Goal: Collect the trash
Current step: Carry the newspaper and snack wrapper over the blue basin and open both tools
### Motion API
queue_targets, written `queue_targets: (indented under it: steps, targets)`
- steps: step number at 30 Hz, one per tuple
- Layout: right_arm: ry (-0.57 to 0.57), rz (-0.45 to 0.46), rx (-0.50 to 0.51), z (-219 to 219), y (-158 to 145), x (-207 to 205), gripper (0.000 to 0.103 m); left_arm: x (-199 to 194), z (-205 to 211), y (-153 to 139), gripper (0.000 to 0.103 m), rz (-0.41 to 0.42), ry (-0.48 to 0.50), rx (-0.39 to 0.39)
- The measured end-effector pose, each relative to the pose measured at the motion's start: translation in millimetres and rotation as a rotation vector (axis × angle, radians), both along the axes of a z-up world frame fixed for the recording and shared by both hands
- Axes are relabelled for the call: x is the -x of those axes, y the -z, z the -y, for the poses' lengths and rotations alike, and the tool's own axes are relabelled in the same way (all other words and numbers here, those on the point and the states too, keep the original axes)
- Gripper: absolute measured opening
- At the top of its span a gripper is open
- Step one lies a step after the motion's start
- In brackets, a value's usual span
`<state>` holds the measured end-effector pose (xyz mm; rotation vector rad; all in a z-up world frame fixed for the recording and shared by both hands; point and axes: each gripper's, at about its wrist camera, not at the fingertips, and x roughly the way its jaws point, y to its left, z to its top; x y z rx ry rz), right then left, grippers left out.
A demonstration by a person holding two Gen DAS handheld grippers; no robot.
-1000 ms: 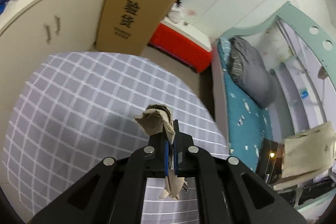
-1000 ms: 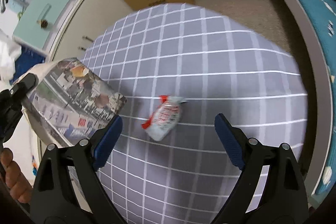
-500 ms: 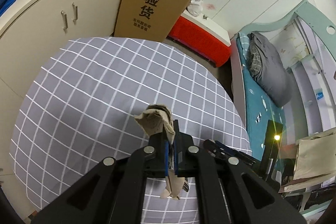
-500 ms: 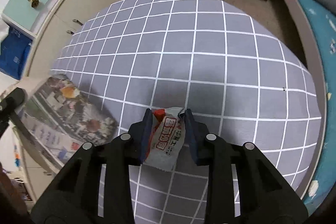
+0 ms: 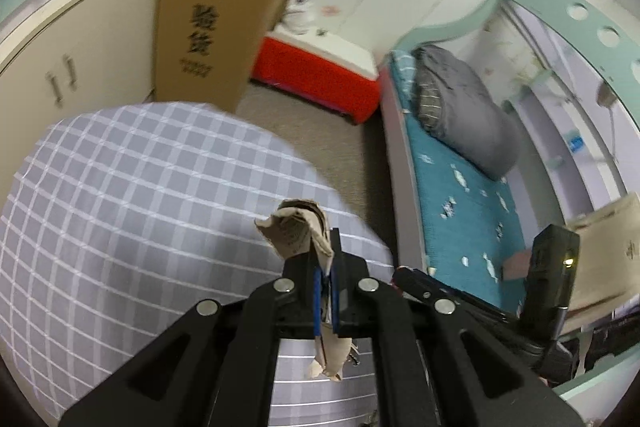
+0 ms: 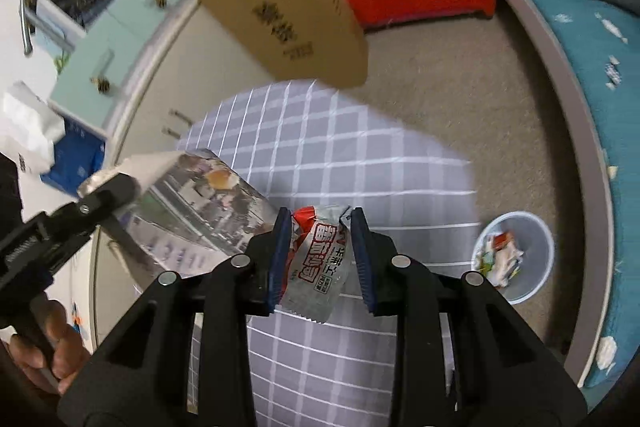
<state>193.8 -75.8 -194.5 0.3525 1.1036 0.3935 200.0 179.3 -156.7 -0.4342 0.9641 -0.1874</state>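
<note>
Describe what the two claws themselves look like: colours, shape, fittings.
Both are matte black plastic frames with angular arms and triangular cut-outs, fastened by round silver bolts. The left claw has thin blue pads; the right claw has wider, ribbed blue pads. A bare hand grips the left unit's handle. No cables are visible.

Grey/white-check tablecloth [image 6: 340, 155], red-white wrapper [image 6: 316, 263], pale blue bin [image 6: 536, 243], brownish (blurry) paper [image 5: 298, 231].
</note>
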Motion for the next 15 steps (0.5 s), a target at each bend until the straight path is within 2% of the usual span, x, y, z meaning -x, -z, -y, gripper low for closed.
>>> queue_targets:
  steps: [8,15]
  targets:
    - [0.107,0.093,-0.039,112,-52,40,0.03,9,116,-40,0.003,0.092,0.125,-0.01]
    - [0.18,0.138,-0.026,180,-67,77,0.03,21,206,-52,0.003,0.12,0.232,-0.04]
